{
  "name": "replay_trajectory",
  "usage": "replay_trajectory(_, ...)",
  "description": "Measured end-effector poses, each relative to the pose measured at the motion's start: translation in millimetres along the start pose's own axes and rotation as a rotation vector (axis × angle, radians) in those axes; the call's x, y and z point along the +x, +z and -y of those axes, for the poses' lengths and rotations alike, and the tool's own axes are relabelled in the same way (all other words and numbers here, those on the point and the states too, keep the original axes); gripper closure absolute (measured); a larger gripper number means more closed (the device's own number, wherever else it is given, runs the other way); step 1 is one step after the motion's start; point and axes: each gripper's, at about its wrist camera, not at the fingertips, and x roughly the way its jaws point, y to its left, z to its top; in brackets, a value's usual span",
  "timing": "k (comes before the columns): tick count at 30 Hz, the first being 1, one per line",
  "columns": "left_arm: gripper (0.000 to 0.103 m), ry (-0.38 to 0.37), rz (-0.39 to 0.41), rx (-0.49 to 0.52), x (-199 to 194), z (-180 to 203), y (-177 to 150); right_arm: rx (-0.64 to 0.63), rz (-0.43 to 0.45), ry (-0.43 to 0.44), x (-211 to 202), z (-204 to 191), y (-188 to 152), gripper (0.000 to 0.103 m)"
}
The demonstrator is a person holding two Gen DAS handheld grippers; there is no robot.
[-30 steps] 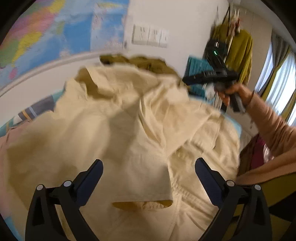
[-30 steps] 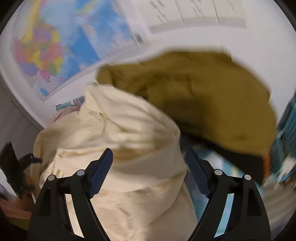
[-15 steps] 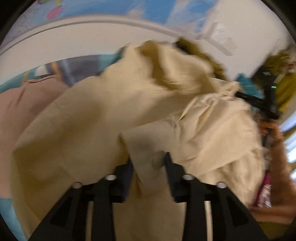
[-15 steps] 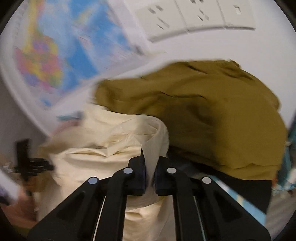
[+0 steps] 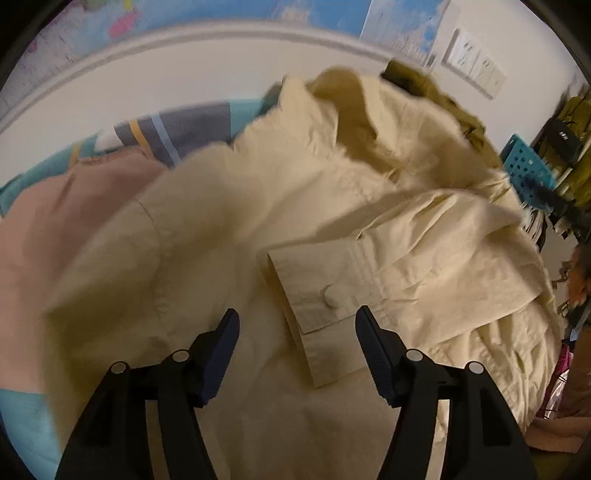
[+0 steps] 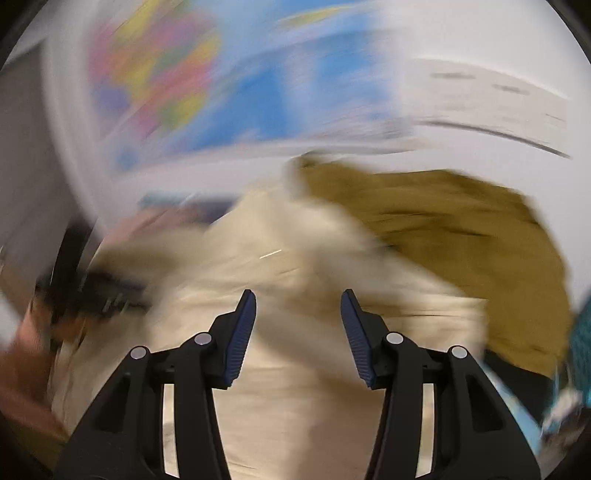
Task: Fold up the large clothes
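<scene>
Behind the bed, a colourful world map (image 5: 229, 14) hangs on the white wall, with white wall sockets (image 5: 476, 74) beside it. On the bed lies a large cream cotton jacket (image 5: 221, 236), spread over a pink cloth (image 5: 55, 221) and a blue striped bedsheet (image 5: 177, 129). An olive-brown garment (image 6: 461, 229) is heaped just behind it, near the wall.

One sleeve is folded across the jacket body, and its buttoned cuff (image 5: 321, 295) points toward the left tool (image 5: 297, 332). The long axis of the sleeve runs from the cuff up to the right. The left tool is opening and nothing is pressed between its pads; the cuff lies just ahead of the gap. It is the nearer tool to the cuff.

The right tool (image 6: 297, 325) is also opening, with only blurred cream fabric under it and nothing grasped.

A blue perforated plastic basket (image 5: 524, 162) stands at the right; I cannot tell what is inside.
</scene>
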Motion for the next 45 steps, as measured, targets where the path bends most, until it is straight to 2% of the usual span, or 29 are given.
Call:
replay_trajectory(3, 0.031, 0.009, 0.082, 0.001, -35.2, -5.8, -9.4, -0.081, -0.099, 0.079, 52.7, -41.0, -1.7, 0.062)
replay_trajectory(5, 0.027, 0.051, 0.123, -0.002, -56.3, -13.6, -20.2, -0.07, -0.171, 0.143, 90.7, -55.9, -3.6, 0.064)
replay_trajectory(8, 0.026, 0.148, 0.165, -0.009, -83.6, -28.7, -43.1, -0.073, -0.244, 0.14, 128.6, -66.9, -8.5, 0.063)
replay_trajectory(9, 0.026, 0.154, 0.169, -0.015, -88.4, -32.2, -49.0, -0.063, -0.26, 0.13, 137.8, -67.3, -9.5, 0.063)
replay_trajectory(10, 0.025, 0.159, 0.172, -0.019, -93.7, -35.5, -56.9, -0.043, -0.26, 0.124, 141.0, -66.2, -9.3, 0.065)
replay_trajectory(13, 0.021, 0.237, 0.165, -0.009, -102.5, -45.2, -79.0, -0.011, -0.237, 0.128, 129.9, -67.8, -4.2, 0.063)
replay_trajectory(15, 0.021, 0.263, 0.142, -0.011, -104.3, -51.0, -92.3, -0.019, -0.199, 0.165, 111.0, -75.4, -2.1, 0.054)
replay_trajectory(17, 0.021, 0.247, 0.119, -0.013, -102.3, -54.6, -103.8, -0.029, -0.168, 0.261, 93.5, -92.8, -5.0, 0.048)
replay_trajectory(19, 0.021, 0.237, 0.107, 0.0, -98.2, -55.2, -109.9, -0.062, -0.163, 0.374, 80.5, -116.5, -9.3, 0.047)
replay_trajectory(20, 0.021, 0.231, 0.108, 0.003, -98.1, -56.2, -111.8, -0.091, -0.169, 0.458, 74.8, -136.4, -15.2, 0.047)
replay_trajectory(22, 0.021, 0.227, 0.123, -0.004, -99.6, -57.8, -112.0, -0.125, -0.206, 0.594, 70.4, -166.6, -27.1, 0.046)
replay_trajectory(25, 0.021, 0.194, 0.167, -0.045, -110.4, -66.5, -110.3, -0.175, -0.303, 0.744, 84.2, -221.8, -47.4, 0.046)
replay_trajectory(27, 0.021, 0.194, 0.19, -0.071, -117.4, -70.8, -110.3, -0.207, -0.337, 0.764, 92.9, -246.6, -56.8, 0.038)
replay_trajectory(30, 0.021, 0.194, 0.208, -0.095, -125.3, -74.8, -111.9, -0.215, -0.388, 0.732, 119.7, -271.1, -67.6, 0.036)
replay_trajectory(31, 0.021, 0.189, 0.211, -0.102, -127.4, -76.5, -113.1, -0.213, -0.401, 0.728, 125.9, -275.8, -69.8, 0.038)
replay_trajectory(32, 0.021, 0.184, 0.213, -0.108, -129.8, -78.1, -114.8, -0.202, -0.409, 0.746, 128.3, -278.0, -71.3, 0.05)
replay_trajectory(33, 0.021, 0.191, 0.214, -0.111, -131.5, -79.6, -116.1, -0.19, -0.421, 0.763, 131.5, -279.7, -70.1, 0.072)
replay_trajectory(35, 0.021, 0.198, 0.223, -0.116, -137.7, -82.5, -118.7, -0.169, -0.413, 0.802, 122.3, -277.5, -62.4, 0.098)
replay_trajectory(37, 0.021, 0.191, 0.241, -0.117, -147.2, -85.0, -119.2, -0.185, -0.362, 0.854, 96.0, -273.7, -42.1, 0.099)
replay_trajectory(40, 0.021, 0.159, 0.301, -0.108, -170.6, -87.0, -113.8, -0.206, -0.261, 0.865, 45.5, -250.6, 1.7, 0.1)
replay_trajectory(44, 0.019, 0.125, 0.398, -0.061, -201.6, -76.5, -96.8, -0.219, -0.168, 0.746, -11.9, -196.5, 55.2, 0.099)
replay_trajectory(45, 0.018, 0.116, 0.418, -0.042, -205.3, -71.1, -93.2, -0.222, -0.16, 0.673, -20.6, -176.0, 66.9, 0.097)
